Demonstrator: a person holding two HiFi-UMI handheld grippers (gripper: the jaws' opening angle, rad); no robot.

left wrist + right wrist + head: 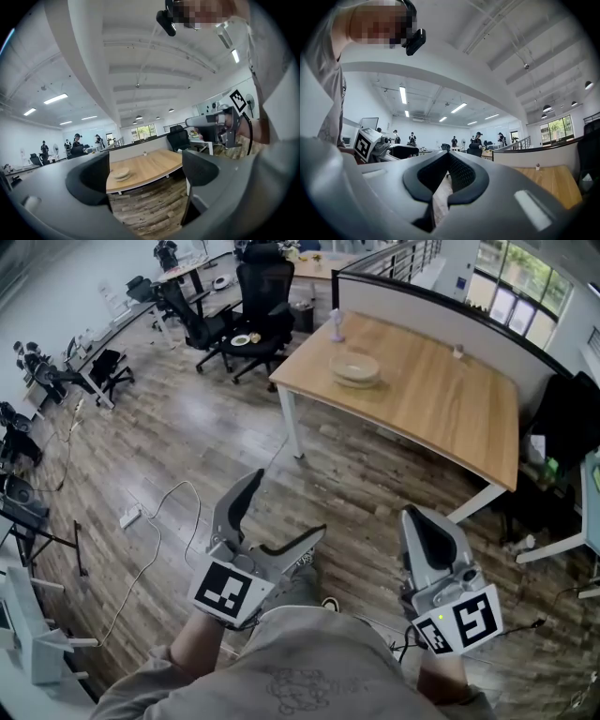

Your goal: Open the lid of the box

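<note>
A pale round dish-like box sits on a light wooden table far ahead of me; from here I cannot make out its lid. It also shows small in the left gripper view as the round box. My left gripper is held at waist height over the floor, well short of the table. Its jaws stand wide open with nothing between them, as the left gripper confirms. My right gripper is beside it, jaws shut and empty, with the pads pressed together.
Wooden plank floor lies between me and the table. A small pinkish object and a tiny item stand on the table. Black office chairs are at the back left. A white power strip with cables lies on the floor.
</note>
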